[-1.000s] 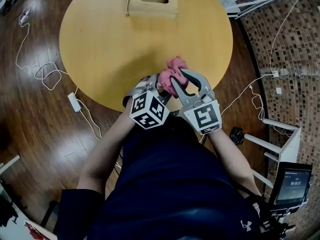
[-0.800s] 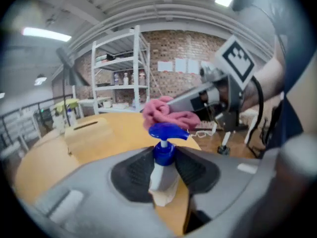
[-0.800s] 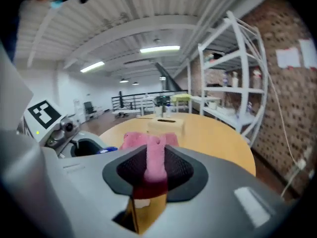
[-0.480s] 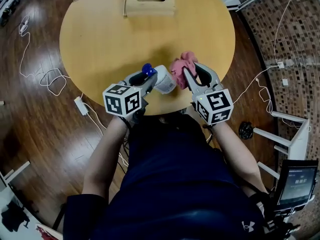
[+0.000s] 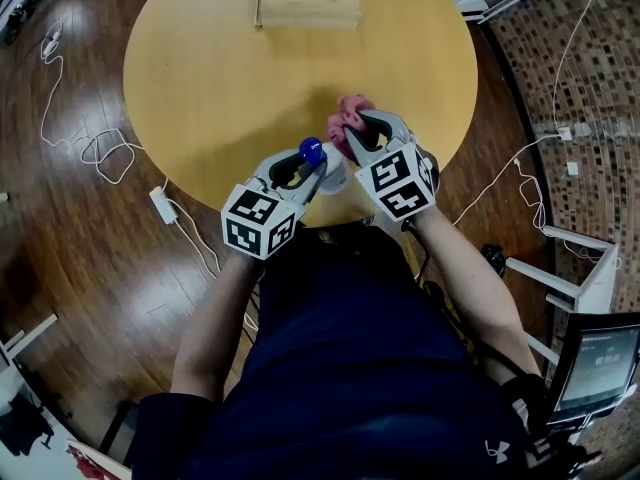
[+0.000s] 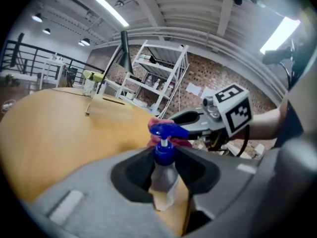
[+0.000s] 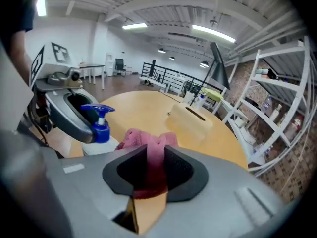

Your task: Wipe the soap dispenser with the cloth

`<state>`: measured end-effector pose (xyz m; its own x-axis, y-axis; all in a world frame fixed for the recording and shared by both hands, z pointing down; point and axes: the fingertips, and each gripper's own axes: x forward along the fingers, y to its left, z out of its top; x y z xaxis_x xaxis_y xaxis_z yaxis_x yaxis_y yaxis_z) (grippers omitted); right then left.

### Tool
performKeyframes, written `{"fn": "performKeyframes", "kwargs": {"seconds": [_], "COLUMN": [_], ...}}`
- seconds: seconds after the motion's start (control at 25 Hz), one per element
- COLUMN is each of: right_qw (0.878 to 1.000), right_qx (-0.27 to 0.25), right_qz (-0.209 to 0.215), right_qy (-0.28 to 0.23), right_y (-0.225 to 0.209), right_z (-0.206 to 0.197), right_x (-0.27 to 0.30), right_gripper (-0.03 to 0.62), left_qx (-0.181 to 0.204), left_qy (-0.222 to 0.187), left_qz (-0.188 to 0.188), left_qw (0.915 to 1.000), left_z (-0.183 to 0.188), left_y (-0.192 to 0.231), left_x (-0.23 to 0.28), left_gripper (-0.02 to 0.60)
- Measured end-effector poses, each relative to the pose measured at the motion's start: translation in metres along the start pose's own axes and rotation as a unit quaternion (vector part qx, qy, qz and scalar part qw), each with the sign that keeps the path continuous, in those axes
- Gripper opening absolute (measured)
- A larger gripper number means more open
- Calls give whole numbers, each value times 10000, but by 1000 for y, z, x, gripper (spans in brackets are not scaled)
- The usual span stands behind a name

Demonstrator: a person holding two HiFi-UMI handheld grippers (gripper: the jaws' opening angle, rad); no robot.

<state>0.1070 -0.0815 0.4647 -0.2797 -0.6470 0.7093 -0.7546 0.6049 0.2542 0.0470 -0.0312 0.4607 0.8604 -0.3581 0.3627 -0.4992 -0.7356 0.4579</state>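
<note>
Soap dispenser (image 5: pixel 314 153) turned upright, cloth (image 5: pixel 348 114) just beside, near table (image 5: pixel 210 68) edge

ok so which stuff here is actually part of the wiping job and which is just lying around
In the job: soap dispenser, clamped in the left gripper; pink cloth, clamped in the right gripper.
Lying about: wooden box at the far edge of the table; cables on the floor; screen at lower right.
</note>
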Motion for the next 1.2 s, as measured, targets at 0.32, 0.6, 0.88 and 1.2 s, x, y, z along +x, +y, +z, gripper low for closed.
{"fn": "performKeyframes", "kwargs": {"seconds": [0.32, 0.6, 0.88, 1.2], "right_qw": [9966, 9958, 9841, 9931], "right_qx": [25, 906, 1074, 1014], "right_qz": [784, -18, 498, 427], "right_qy": [-246, 164, -1327, -412], "right_y": [37, -15, 42, 62], "right_z": [19, -26, 32, -34], "right_x": [-26, -1, -38, 0], "right_gripper": [104, 103, 104, 103], "left_qx": [696, 628, -967, -1794], "left_qy": [148, 162, -361, -855], "left_qz": [-238, 18, 562, 920], "left_qw": [9972, 9979, 9931, 9757], "left_z": [-1, -2, 5, -1], "left_y": [-10, -14, 38, 56], "left_x": [1, 10, -9, -26], "left_gripper": [129, 129, 129, 129]}}
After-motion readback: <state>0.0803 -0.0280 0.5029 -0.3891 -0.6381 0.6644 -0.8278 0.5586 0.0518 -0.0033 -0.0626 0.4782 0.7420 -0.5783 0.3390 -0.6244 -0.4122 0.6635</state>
